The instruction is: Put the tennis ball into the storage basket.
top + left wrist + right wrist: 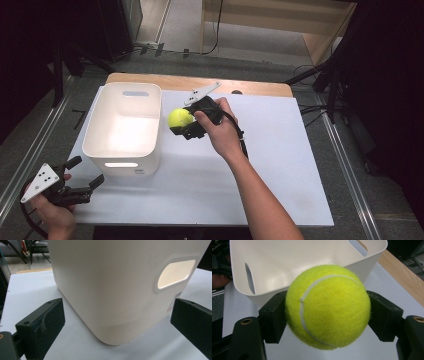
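A yellow tennis ball (pixel 179 118) is clamped between the jaws of my right gripper (pixel 183 123), held above the table just right of the white bin (pixel 123 150). In the right gripper view the ball (pixel 328 306) sits squeezed between both black jaws, with the bin's open top (pixel 242 255) right behind it. The bin looks hollow, nothing seen inside. My left gripper (pixel 86 172) is open at the table's near left corner, pointing at the bin's near wall (pixel 112 290) with its handle slot (pixel 175 275). Nothing lies between its jaws.
The white table top (pixel 280 165) stretches to the right of the bin. A wooden strip (pixel 250 87) runs along the far edge. Metal rails and dark stands flank the table on both sides.
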### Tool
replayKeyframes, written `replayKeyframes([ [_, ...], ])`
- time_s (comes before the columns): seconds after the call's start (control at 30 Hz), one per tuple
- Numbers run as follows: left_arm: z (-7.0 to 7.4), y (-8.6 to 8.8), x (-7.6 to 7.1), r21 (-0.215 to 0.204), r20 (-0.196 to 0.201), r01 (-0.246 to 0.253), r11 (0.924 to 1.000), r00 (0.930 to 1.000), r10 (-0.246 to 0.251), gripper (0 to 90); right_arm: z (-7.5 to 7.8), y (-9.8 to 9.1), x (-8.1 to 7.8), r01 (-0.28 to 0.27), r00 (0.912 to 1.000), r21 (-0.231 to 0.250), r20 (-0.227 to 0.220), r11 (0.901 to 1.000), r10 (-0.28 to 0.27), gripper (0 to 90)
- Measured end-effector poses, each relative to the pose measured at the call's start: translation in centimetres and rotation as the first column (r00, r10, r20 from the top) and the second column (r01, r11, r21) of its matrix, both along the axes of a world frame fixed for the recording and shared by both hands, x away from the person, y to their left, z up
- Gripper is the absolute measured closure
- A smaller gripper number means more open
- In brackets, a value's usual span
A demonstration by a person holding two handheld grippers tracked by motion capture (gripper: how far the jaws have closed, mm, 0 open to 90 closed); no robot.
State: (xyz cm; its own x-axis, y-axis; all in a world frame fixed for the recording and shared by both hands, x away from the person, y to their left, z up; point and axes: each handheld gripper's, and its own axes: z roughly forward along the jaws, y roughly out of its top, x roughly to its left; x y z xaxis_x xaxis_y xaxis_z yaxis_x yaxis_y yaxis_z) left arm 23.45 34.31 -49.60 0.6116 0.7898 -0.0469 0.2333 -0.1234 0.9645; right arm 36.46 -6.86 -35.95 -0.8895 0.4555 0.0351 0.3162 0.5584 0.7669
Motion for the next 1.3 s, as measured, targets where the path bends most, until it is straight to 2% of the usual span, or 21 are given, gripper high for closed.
replayKeyframes([
  [0.6, 0.0, 0.0, 0.0, -0.002, -0.001, 0.002, 1.0, 1.0, -0.002, 0.0, 0.9, 2.4, 0.3, -0.049, 0.9985, -0.003, 0.023, 0.9988, 0.049, 23.6],
  [0.67, 0.0, 0.0, 0.0, -0.002, -0.001, 0.002, 1.0, 1.0, -0.002, 0.0, 0.9, 2.7, 0.2, -0.042, 0.999, -0.001, 0.014, 0.9991, 0.042, 23.6],
  [1.3, 0.0, 0.0, 0.0, -0.008, -0.002, 0.007, 0.9999, 1.0, -0.007, 0.0, 1.4, 5.0, 0.4, -0.083, 0.9963, 0.009, 0.024, 0.9965, 0.082, 23.6],
])
